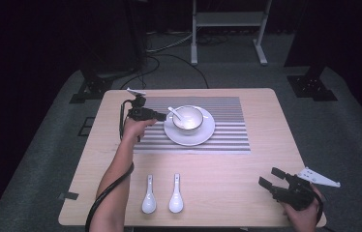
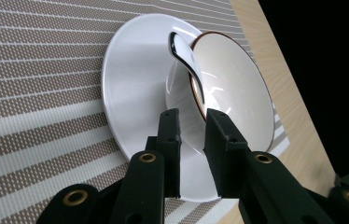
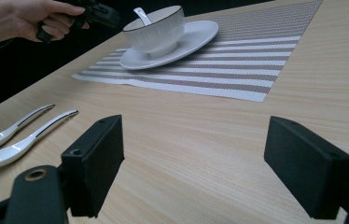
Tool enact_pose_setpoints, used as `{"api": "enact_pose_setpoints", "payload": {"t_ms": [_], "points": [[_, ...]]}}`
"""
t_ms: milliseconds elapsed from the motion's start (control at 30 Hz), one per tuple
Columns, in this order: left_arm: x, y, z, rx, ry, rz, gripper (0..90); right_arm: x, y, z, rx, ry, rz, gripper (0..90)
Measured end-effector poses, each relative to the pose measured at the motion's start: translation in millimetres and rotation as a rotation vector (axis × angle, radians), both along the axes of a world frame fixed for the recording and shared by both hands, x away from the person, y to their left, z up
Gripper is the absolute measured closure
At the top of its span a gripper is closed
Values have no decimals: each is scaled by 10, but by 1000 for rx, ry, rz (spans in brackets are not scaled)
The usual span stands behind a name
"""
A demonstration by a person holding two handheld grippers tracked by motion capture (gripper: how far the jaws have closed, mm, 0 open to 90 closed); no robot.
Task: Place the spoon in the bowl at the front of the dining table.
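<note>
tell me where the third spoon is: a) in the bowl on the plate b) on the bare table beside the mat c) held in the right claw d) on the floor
a, the spoon leans inside the bowl on the plate, handle sticking out over the rim.

You have a white spoon (image 1: 173,113) resting in the white bowl (image 1: 188,119), handle leaning over the rim toward the left. The bowl stands upright on a white plate (image 1: 203,136) on the striped mat (image 1: 232,121).
</note>
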State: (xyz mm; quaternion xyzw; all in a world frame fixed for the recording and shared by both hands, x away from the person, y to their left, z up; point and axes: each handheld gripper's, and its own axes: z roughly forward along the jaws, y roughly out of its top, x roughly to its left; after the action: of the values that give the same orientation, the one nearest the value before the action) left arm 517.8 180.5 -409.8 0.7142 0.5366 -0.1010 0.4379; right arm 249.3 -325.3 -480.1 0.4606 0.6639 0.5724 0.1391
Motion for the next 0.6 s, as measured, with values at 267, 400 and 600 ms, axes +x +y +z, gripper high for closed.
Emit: {"api": "enact_pose_setpoints", "payload": {"t_ms": [267,400,600], "points": [[-83,65,12,5,-5,-17,690,27,11,-4,-5,7,-2,189],[-118,79,17,5,-10,-23,681,40,19,-12,-8,12,-4,189],[-184,79,39,11,-16,-39,648,35,24,-17,-12,16,-5,189]]}}
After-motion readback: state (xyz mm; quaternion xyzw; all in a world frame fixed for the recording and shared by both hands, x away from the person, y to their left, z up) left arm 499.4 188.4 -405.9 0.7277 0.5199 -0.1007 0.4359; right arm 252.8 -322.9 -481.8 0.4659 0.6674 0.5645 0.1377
